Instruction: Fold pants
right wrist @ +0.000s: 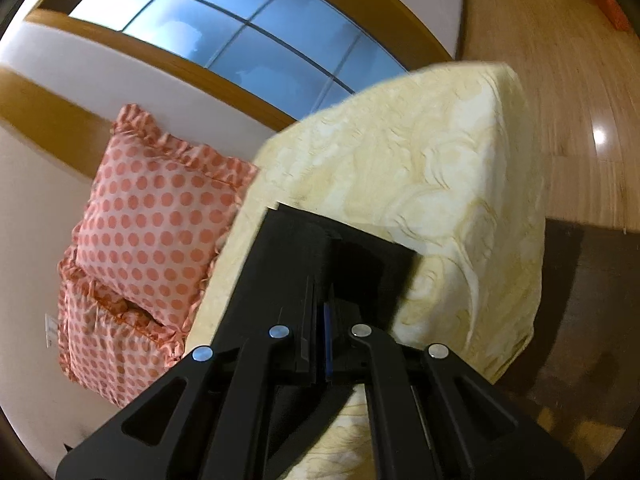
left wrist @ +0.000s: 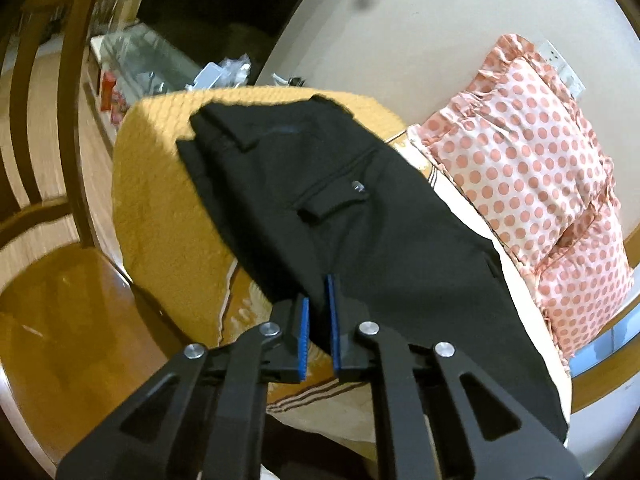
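On bed, pants lengthwise, waistband away

- The pants run out of sight under the left gripper; the hem is hidden.
- The right gripper covers most of the pants there.
- Clutter on the far shelf is too blurred to identify.

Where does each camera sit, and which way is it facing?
Left wrist: rides the left tool, looking along its two fingers over the black pants towards a yellow blanket.
Right wrist: rides the right tool, shut on the pants' end, facing a window.
Shared: the pants and dotted pillows.
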Tool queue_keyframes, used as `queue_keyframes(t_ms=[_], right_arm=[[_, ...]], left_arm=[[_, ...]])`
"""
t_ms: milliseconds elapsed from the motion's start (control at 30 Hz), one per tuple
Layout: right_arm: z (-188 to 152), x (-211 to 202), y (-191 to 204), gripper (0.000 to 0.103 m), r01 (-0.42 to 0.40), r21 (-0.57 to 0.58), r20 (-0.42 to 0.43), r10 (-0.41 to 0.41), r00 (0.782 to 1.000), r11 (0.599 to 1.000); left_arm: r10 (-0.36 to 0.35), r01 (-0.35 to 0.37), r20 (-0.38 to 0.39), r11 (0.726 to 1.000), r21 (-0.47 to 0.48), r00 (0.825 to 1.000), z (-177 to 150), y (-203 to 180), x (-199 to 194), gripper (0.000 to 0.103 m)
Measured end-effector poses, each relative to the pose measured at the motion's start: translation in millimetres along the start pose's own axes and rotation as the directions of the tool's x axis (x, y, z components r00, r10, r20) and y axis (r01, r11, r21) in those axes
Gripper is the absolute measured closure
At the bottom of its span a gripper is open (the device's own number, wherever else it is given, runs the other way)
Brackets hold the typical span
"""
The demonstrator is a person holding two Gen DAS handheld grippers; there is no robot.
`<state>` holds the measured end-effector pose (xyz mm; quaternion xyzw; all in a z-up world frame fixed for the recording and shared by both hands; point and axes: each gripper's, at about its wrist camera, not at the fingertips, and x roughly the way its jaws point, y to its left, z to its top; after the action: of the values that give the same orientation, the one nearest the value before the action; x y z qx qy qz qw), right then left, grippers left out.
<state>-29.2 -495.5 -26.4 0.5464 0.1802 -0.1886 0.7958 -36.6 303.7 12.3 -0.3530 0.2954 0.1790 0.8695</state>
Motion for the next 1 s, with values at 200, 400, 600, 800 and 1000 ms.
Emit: queue_keyframes(t_ms=[200, 400, 600, 800, 1000], right_arm=[[-0.7, 2.8, 7.6, 0.101, 0.049, -0.074, 0.003, -0.049, 0.999, 0.996], [-2.6, -3.0, 0.3, 0.101, 0.036, -0.059, 0.006, -0.036, 0.999, 0.998], [-7.0, -15.7, -1.6, 0.101, 0.032, -0.051, 0.027, -0.031, 0.999, 0.998], [-10.3, -17.4, -6.9, 0.101, 0.052, -0.056, 0.032, -0.050, 0.998, 0.997], [-7.4, -24.6, -0.1, 0.085, 0.080, -0.091, 0.047, -0.075, 0.996, 0.993]], left_arm=[[0.021, -0.021, 0.006, 0.999, 0.030, 1.000, 1.1, -3.7, 3.5, 0.095], [0.029, -0.030, 0.002, 0.998, 0.054, 1.000, 6.5, -7.1, 4.6, 0.095], [0.040, -0.040, -0.002, 0.997, 0.072, 0.999, 11.6, -8.6, 5.4, 0.095], [0.050, -0.050, -0.007, 0.995, 0.089, 0.999, 13.6, -8.4, 9.8, 0.095], [0.068, -0.071, 0.034, 0.992, 0.103, 0.997, 12.7, -8.0, -0.3, 0.068]])
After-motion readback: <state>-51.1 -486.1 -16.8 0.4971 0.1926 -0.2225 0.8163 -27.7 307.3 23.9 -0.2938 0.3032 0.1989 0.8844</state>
